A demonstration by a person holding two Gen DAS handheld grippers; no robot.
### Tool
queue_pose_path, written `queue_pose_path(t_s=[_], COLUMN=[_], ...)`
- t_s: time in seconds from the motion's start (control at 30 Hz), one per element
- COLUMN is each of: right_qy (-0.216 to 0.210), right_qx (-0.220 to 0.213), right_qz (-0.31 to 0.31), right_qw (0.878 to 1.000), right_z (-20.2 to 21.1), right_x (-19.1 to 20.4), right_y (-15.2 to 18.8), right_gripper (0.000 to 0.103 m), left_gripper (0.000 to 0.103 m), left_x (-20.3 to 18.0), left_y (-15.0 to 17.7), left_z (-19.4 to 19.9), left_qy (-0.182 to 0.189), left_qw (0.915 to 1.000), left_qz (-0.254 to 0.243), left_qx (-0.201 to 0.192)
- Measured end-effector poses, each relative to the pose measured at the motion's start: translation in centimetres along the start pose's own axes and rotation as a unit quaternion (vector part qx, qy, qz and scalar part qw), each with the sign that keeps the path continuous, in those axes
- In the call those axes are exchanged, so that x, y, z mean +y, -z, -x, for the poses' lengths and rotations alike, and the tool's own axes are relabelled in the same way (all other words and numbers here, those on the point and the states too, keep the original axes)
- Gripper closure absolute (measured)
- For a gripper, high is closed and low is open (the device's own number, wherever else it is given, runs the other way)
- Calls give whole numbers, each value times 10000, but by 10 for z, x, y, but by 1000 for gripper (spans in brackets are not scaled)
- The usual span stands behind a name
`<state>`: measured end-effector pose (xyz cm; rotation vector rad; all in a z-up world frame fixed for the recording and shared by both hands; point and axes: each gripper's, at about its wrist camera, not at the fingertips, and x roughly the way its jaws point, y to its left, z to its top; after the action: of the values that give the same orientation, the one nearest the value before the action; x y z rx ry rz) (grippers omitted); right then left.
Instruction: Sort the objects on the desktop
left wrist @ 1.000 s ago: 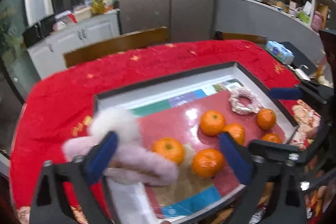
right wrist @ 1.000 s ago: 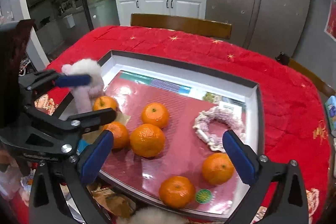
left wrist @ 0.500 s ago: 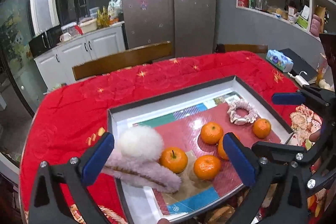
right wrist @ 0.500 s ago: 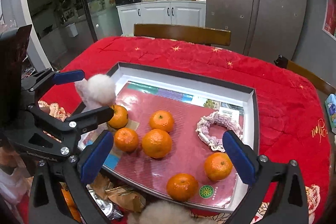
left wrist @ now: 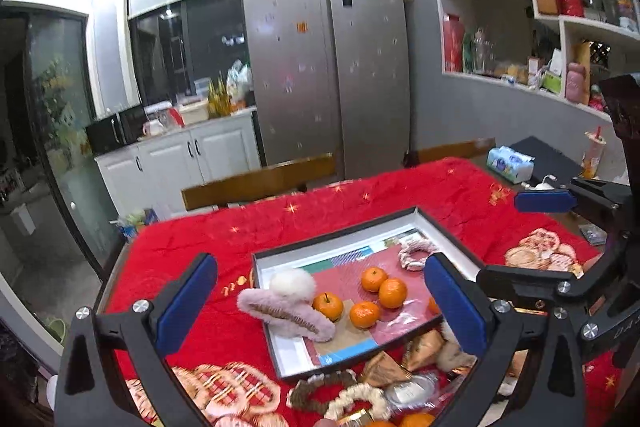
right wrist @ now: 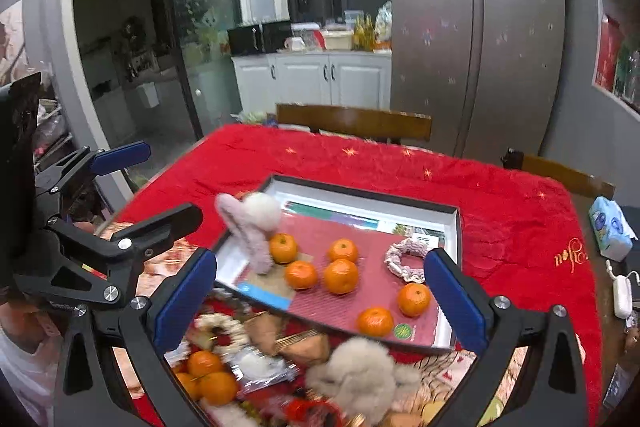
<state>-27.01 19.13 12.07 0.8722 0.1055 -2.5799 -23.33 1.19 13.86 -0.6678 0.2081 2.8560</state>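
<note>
Both your tools are wide and empty; the fluffy clip (left wrist: 286, 311) lies nearer your left tool (left wrist: 320, 311), long axis slanting right.

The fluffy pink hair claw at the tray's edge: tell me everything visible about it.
The pink hair claw is a long clip covered in pale pink fur, with a white pompom on its far side and a brownish seam along its length. It looks soft and plush. It lies across the tray's left rim, one end over the red tablecloth, the other inside the tray beside an orange. Contact with the orange cannot be told. Neither gripper holds it.
</note>
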Motion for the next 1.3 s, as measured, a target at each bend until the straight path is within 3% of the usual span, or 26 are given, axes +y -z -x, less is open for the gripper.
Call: queue_pose_path(t_s=[0.27, 0.47, 0.63, 0.7, 0.9, 1.0, 1.17, 1.3], right_qy=[68, 138, 222, 254, 480, 726, 1263, 1696], right_qx=[-528, -886, -1113, -1116, -1174, -1178, -1148, -1083], right_qz=[229, 207, -222, -370, -673, -723, -650, -560], right_qw=[9983, 9958, 9933, 9927, 9896, 9877, 9832, 9780], right_z=[85, 135, 158, 161, 163, 157, 134, 110], right_x=[45, 69, 73, 72, 68, 68, 63, 56], right_y=[13, 40, 76, 88, 119, 135, 164, 176], right_gripper=[0, 0, 0, 0, 0, 0, 0, 0], left_gripper=[0, 0, 0, 0, 0, 0, 0, 0], left_x=[-15, -33, -48, -46, -42, -42, -48, -52], left_y=[1, 28, 65, 82, 125, 140, 158, 163], left_z=[97, 156, 178, 181, 165, 147, 132, 118], left_qy=[-192, -441, -308, -100, 59, -65, -375, -254], left_qw=[9984, 9957, 9979, 9984, 9975, 9967, 9966, 9965], left_qz=[-137, -1, 63, 280, 675, 812, 697, 708], left_qx=[-506, -818, -562, -483, -181, -35, -221, -354])
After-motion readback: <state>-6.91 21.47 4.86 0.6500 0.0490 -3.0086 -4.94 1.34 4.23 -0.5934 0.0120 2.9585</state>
